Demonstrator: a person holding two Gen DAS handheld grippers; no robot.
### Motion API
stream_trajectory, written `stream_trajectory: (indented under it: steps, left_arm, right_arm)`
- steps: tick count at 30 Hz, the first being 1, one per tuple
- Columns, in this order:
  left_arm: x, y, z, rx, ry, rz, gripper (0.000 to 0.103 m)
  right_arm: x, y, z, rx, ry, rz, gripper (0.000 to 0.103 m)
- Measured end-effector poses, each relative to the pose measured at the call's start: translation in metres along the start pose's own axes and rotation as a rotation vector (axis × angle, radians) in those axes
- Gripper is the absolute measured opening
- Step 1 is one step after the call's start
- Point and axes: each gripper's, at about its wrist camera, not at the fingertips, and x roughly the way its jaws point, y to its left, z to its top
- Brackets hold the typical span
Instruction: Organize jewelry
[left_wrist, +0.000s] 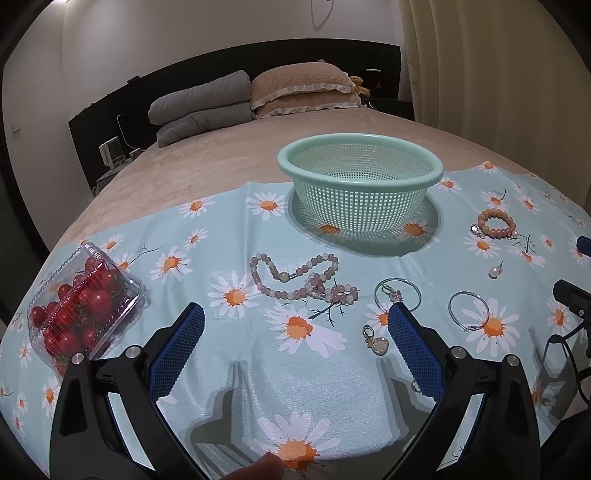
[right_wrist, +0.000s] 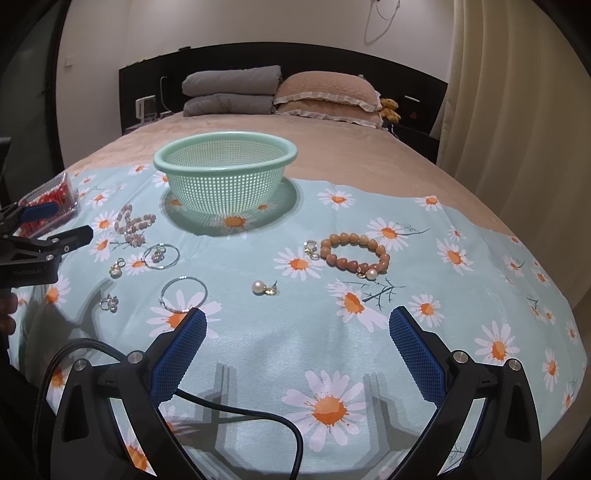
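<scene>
Jewelry lies scattered on a daisy-print cloth (left_wrist: 229, 373) in front of an empty mint-green mesh basket (left_wrist: 360, 162), also in the right wrist view (right_wrist: 225, 157). A pink bead necklace (left_wrist: 295, 277) lies just ahead of my open, empty left gripper (left_wrist: 295, 325). A hoop earring (left_wrist: 397, 294) and a small pendant (left_wrist: 376, 341) lie by its right finger. A brown bead bracelet (right_wrist: 354, 253), a pearl earring (right_wrist: 263, 287) and a silver hoop (right_wrist: 183, 294) lie ahead of my open, empty right gripper (right_wrist: 297, 328).
A clear box of cherry tomatoes (left_wrist: 81, 306) sits at the cloth's left edge. A black cable (right_wrist: 236, 410) crosses the cloth under my right gripper. Pillows (left_wrist: 303, 90) and a folded grey duvet (left_wrist: 201, 107) lie at the far end of the bed.
</scene>
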Motion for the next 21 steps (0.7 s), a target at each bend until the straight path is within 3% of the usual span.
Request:
stream_trajectory:
  steps: [14,21]
  left_arm:
    - [0.039,0.012,0.022,-0.012,0.086,-0.045,0.097]
    - [0.053,0.010,0.034,0.008,0.118,-0.072,0.097]
  right_arm:
    - [0.011,-0.026,0.019,-0.006,0.024,-0.087,0.095]
    - [0.020,-0.032,0.034,-0.025,0.022,-0.088,0.095]
